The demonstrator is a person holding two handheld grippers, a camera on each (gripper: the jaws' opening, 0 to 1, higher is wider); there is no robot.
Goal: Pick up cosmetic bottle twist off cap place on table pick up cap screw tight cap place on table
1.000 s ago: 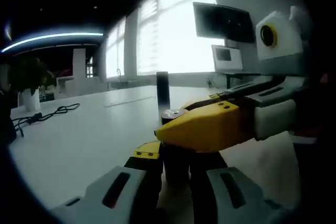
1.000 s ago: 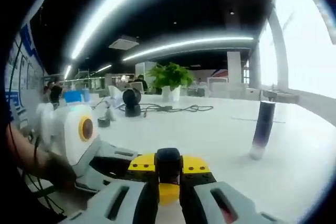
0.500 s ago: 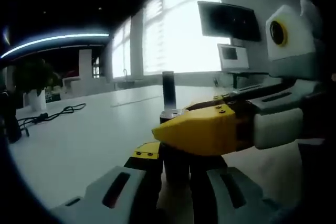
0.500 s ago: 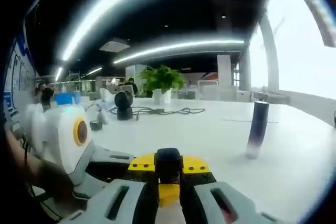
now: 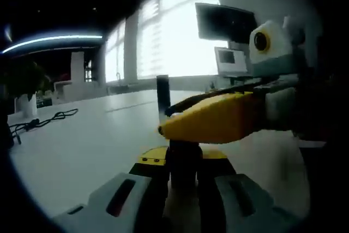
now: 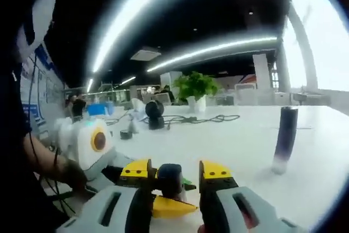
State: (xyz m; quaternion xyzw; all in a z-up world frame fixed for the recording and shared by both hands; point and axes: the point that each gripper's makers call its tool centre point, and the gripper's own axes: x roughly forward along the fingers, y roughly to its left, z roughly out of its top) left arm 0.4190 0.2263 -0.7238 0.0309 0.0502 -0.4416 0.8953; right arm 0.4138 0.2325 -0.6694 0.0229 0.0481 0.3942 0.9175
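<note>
My left gripper (image 5: 184, 163) is shut on a small dark cosmetic bottle (image 5: 184, 155), held upright between its jaws. My right gripper (image 5: 188, 126) reaches in from the right, and its yellow jaw hides the bottle's top. In the right gripper view, the right gripper (image 6: 175, 171) stands open, its yellow-tipped jaws apart on either side of the dark cap (image 6: 170, 177). The cap sits on the bottle without the jaws touching it. The left gripper's yellow fingertip (image 6: 172, 207) pokes in below the cap.
A tall dark bottle (image 6: 286, 137) stands upright on the white table (image 6: 240, 145), also seen as the tall bottle (image 5: 162, 95) behind the grippers. A fan (image 6: 154, 112), a black cable (image 6: 202, 118) and a potted plant (image 6: 196, 87) stand farther off. A monitor (image 5: 224, 23) hangs beyond.
My right gripper's jaws, shut on the cap before, have come apart and let it go. The left gripper still holds the bottle. Both views have shifted a little.
</note>
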